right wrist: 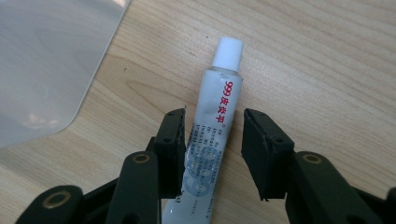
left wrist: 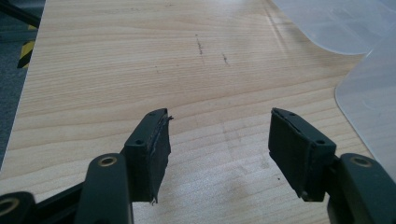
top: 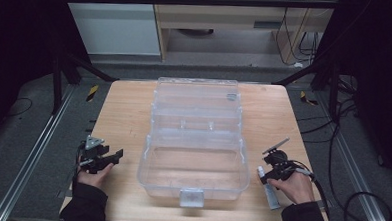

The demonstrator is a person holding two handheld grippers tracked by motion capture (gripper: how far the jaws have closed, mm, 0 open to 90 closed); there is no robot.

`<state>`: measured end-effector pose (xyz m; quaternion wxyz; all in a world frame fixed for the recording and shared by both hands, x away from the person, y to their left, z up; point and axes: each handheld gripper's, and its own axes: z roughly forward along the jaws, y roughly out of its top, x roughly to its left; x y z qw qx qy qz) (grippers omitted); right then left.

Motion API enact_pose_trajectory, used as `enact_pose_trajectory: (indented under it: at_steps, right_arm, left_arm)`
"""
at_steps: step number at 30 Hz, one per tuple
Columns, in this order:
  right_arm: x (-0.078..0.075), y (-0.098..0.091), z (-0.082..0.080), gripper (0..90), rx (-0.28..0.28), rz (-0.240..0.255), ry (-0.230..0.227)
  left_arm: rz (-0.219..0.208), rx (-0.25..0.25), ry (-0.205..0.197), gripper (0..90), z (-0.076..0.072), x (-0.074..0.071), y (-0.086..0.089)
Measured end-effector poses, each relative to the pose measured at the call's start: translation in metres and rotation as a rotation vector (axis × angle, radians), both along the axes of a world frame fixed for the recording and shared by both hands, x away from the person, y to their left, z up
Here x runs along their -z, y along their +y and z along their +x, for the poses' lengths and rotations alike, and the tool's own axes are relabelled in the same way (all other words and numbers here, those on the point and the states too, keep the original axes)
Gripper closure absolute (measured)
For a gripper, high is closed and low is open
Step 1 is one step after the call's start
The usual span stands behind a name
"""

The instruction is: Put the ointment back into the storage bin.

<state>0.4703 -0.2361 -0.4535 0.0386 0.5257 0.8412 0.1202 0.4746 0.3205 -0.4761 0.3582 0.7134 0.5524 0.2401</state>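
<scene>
A white ointment tube with red print and a white cap lies flat on the wooden table, cap pointing away from me. My right gripper is open and straddles the tube's middle; the left jaw sits against it and the right jaw leaves a small gap. From the high view the tube and right gripper are at the table's right front. My left gripper rests at the left front, open, with only bare wood between its jaws.
A clear plastic box stands open in the middle of the table, its lid tilted back and a latch at the front. Its corner lies right of my left gripper, and its edge left of my right one.
</scene>
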Motion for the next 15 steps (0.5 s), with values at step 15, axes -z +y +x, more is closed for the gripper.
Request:
enact_pose_trajectory:
  at_steps: [15]
  right_arm:
    - [0.0098, 0.0042, 0.0034, 65.5, -0.01, -0.017, 0.034]
  left_arm:
    - [0.001, 0.003, 0.003, 38.2, 0.0001, 0.0005, 0.0003]
